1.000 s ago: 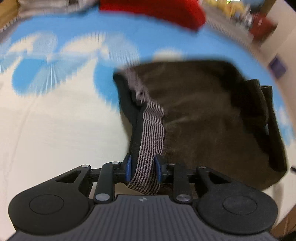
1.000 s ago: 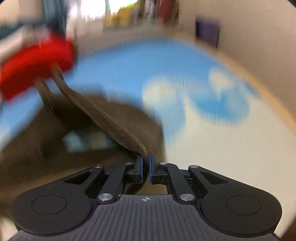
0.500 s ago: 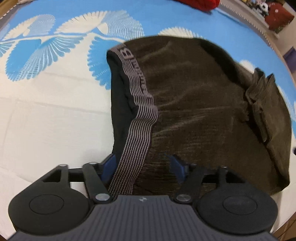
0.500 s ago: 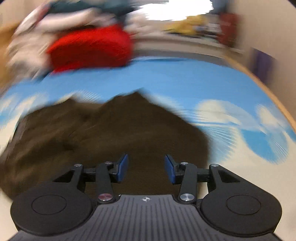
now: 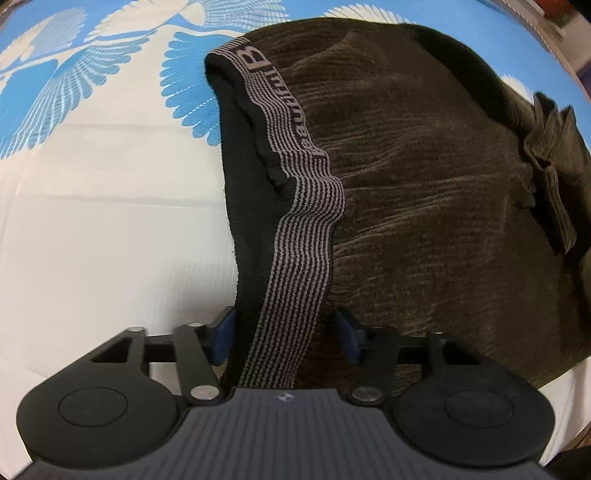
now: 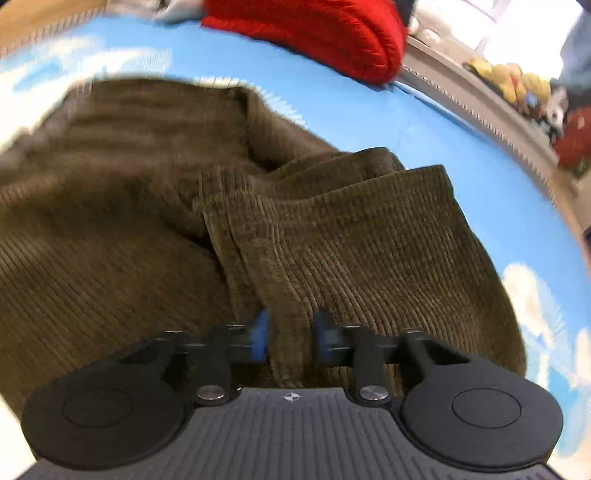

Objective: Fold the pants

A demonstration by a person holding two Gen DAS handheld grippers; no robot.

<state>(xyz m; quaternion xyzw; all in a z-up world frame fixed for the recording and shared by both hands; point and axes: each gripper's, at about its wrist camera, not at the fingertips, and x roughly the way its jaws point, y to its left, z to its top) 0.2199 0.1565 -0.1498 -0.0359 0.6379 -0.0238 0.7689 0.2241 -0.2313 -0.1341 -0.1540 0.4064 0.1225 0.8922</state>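
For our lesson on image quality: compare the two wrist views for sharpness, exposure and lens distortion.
Left wrist view: sharp, waistband stripes crisp, with fisheye curving the patterned sheet at the edges. Right wrist view: motion-smeared, worst at the upper left of the pants; red bundle soft; window blown out.

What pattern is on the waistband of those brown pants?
Thin black and grey stripes, with some lettering, on the waistband; clearest in the left wrist view.
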